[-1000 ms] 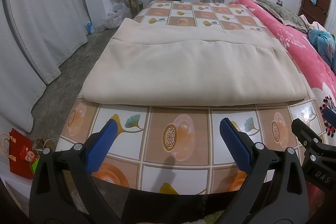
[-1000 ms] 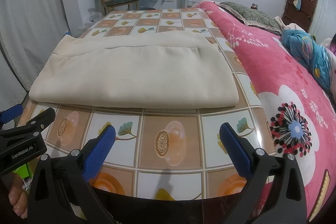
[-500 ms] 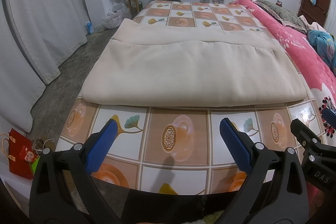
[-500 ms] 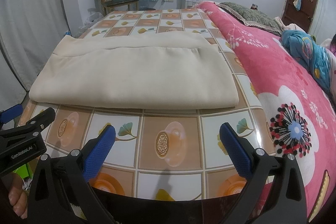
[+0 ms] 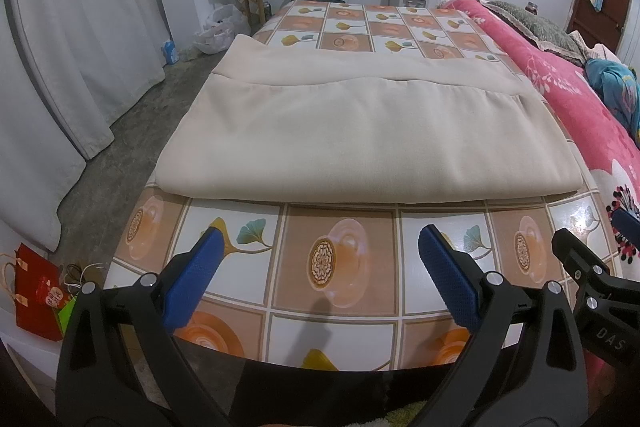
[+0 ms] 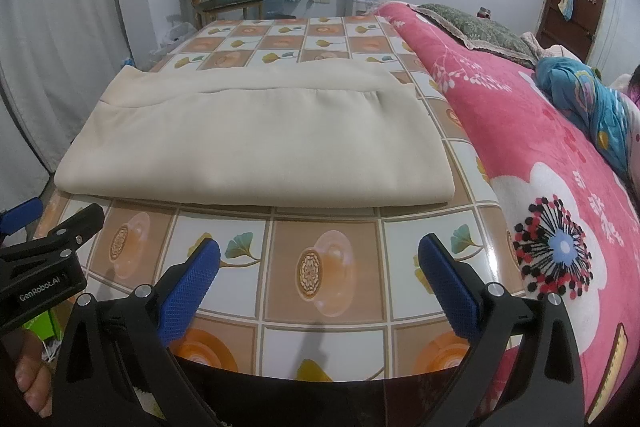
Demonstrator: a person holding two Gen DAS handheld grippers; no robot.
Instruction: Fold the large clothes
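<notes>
A folded beige garment (image 5: pixel 360 143) is laid flat across the table (image 5: pixel 340 291), short of its near edge. The left gripper (image 5: pixel 320 267) and right gripper (image 6: pixel 320 267) are held spread wide, empty, above that edge.

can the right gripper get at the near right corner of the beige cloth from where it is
Probably yes. The right gripper is open and empty, and only bare patterned tabletop lies between it and the near right corner of the beige cloth. The pink blanket lies alongside, not across.
</notes>
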